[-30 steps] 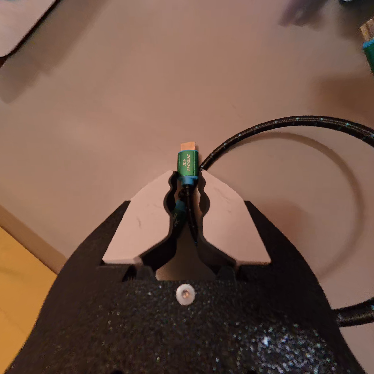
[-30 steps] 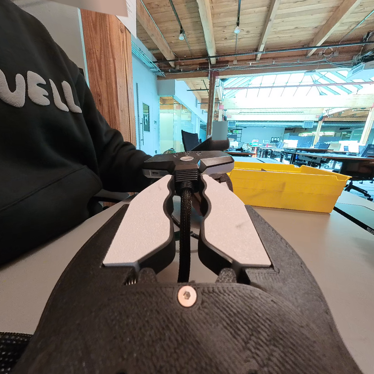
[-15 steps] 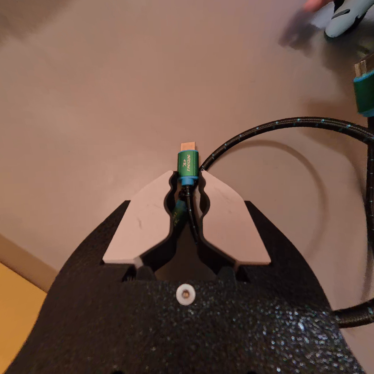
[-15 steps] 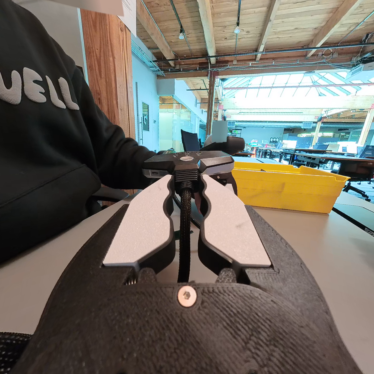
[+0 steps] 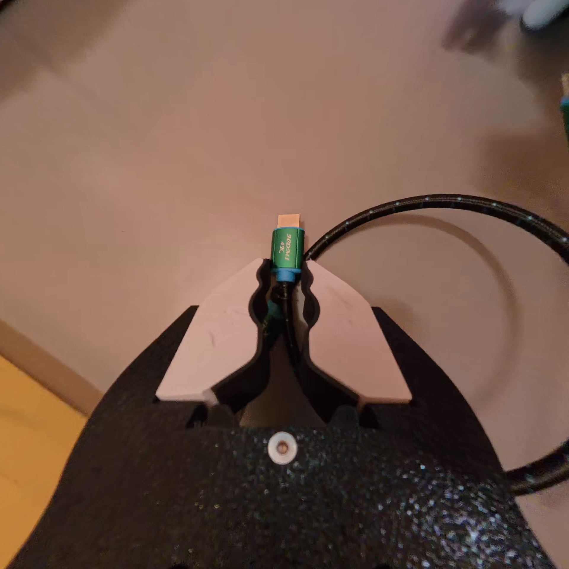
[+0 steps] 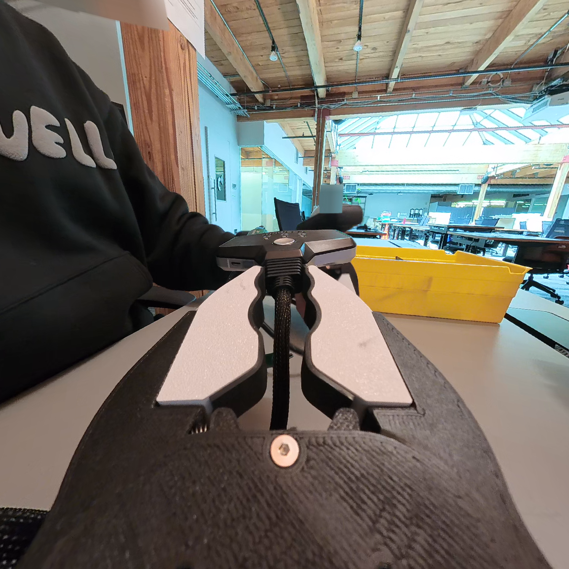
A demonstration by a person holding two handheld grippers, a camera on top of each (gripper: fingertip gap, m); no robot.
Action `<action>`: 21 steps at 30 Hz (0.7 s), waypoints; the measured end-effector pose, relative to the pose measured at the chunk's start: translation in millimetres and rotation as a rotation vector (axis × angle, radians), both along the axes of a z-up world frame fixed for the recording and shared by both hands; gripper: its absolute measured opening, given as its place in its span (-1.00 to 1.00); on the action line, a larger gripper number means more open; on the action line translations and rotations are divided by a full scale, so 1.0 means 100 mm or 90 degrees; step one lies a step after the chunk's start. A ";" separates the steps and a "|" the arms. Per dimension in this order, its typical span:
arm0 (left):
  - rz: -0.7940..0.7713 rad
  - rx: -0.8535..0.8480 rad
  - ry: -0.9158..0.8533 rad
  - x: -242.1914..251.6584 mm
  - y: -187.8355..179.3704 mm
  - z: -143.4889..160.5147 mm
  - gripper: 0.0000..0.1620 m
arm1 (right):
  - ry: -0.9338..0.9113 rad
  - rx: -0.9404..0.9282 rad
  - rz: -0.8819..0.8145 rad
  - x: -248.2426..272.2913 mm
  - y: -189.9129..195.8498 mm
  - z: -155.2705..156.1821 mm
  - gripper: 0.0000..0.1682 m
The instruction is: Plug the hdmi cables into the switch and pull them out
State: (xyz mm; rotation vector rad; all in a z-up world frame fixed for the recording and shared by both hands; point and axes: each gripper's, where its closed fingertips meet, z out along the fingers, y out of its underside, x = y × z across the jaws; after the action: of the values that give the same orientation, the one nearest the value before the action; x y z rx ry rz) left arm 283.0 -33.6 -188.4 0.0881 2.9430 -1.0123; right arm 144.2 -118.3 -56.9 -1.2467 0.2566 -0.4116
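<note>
My left gripper (image 5: 284,264) is shut on a green HDMI plug (image 5: 287,248) with a blue collar. Its gold tip points forward over the beige table (image 5: 184,154). The plug's black braided cable (image 5: 431,201) loops away to the right. A second green plug (image 5: 565,115) shows at the right edge. My right gripper (image 6: 284,271) is shut on the ribbed strain relief of the black HDMI switch (image 6: 284,246) and holds it level above the table. The switch's braided lead (image 6: 281,345) runs back between my fingers. The left gripper shows dimly behind the switch.
A person in a black hoodie (image 6: 61,200) sits at the left in the right wrist view. A yellow bin (image 6: 431,286) stands on the table to the right behind the switch. A yellow surface (image 5: 27,415) lies past the table edge at the lower left.
The left view has shifted, so the second green plug has slid towards the right edge. In the right view the far gripper behind the switch has moved right and up a little.
</note>
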 end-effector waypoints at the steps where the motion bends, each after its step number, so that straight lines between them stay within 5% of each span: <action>1: -0.012 0.000 -0.019 0.02 0.02 0.07 -0.77 | -0.001 0.001 0.000 0.00 0.00 0.00 -0.74; 9: -0.193 -0.012 -0.146 -0.35 -0.12 1.06 -0.76 | 0.005 0.004 0.005 0.00 -0.01 0.00 -0.74; 21: -0.267 0.071 -0.240 -0.63 -0.18 1.35 -0.76 | 0.012 0.001 0.002 0.02 0.00 -0.01 -0.74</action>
State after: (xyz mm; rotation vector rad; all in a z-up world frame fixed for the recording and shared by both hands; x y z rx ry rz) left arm 220.4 -51.5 -53.1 0.8286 2.6750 -0.7518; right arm 146.4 -118.6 -57.6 -1.2504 0.2712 -0.3968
